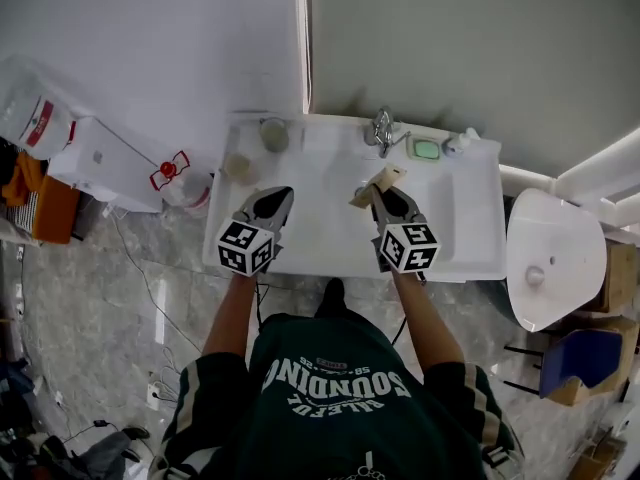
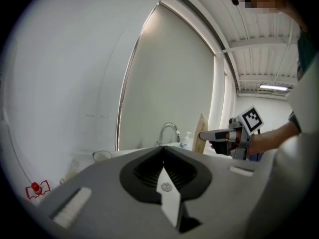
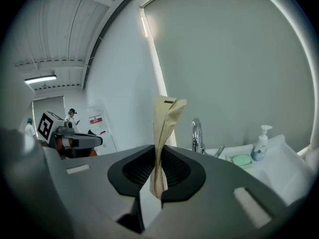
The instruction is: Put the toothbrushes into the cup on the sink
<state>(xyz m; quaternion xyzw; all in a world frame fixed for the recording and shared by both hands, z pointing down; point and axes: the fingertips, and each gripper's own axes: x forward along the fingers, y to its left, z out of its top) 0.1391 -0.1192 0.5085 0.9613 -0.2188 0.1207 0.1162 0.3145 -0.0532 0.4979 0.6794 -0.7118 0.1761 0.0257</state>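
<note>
My right gripper (image 1: 376, 197) (image 3: 158, 156) is shut on a flat beige paper pack (image 1: 379, 179) (image 3: 166, 121) that sticks up between its jaws; I cannot tell what is inside it. It hangs over the middle of the white sink (image 1: 330, 240), just in front of the faucet (image 1: 382, 128). My left gripper (image 1: 279, 198) (image 2: 162, 152) hovers over the sink's left half, jaws shut with nothing between them. A clear glass cup (image 1: 274, 133) (image 2: 101, 155) stands at the sink's back left corner, and a second small cup (image 1: 238, 166) stands closer to me along the left rim.
A green soap bar (image 1: 426, 149) (image 3: 241, 159) and a pump bottle (image 1: 462, 142) (image 3: 260, 142) sit right of the faucet. A white toilet (image 1: 555, 258) stands to the right of the sink. Boxes and a red valve (image 1: 168, 170) lie on the floor at left.
</note>
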